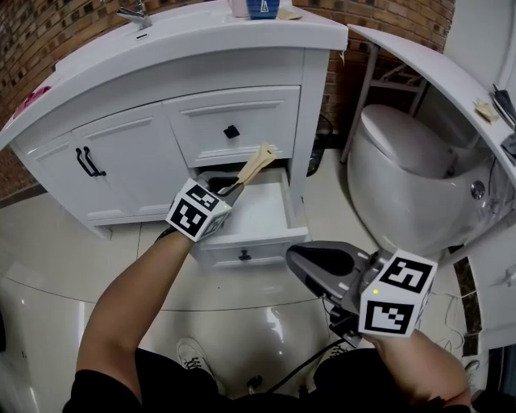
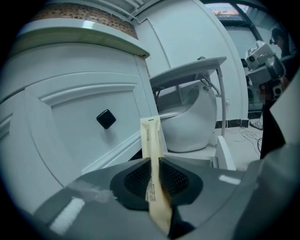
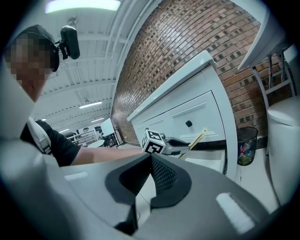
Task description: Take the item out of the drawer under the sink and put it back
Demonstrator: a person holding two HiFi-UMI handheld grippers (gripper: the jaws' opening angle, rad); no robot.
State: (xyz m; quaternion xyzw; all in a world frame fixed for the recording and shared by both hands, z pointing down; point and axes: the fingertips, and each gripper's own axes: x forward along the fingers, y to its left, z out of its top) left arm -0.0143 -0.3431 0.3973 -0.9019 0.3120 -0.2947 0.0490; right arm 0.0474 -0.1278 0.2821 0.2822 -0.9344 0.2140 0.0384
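The left hand-held gripper (image 1: 234,187) pinches the packet (image 1: 256,164) just above the open drawer (image 1: 262,216), so taking it out looks done and putting it back seems left to do, while the right hand-held gripper (image 1: 297,260) hangs nearby, jaws pressed together on nothing.

Two grippers (image 1: 234,188) (image 1: 293,258), one sachet (image 1: 256,164), two drawers (image 1: 266,113) (image 1: 256,216) (one open).

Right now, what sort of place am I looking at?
Most likely a bathroom, perhaps a mock-up inside a larger hall: a white sink cabinet with a tap, a toilet beside it, and, in the right gripper view, long rows of ceiling lights behind.
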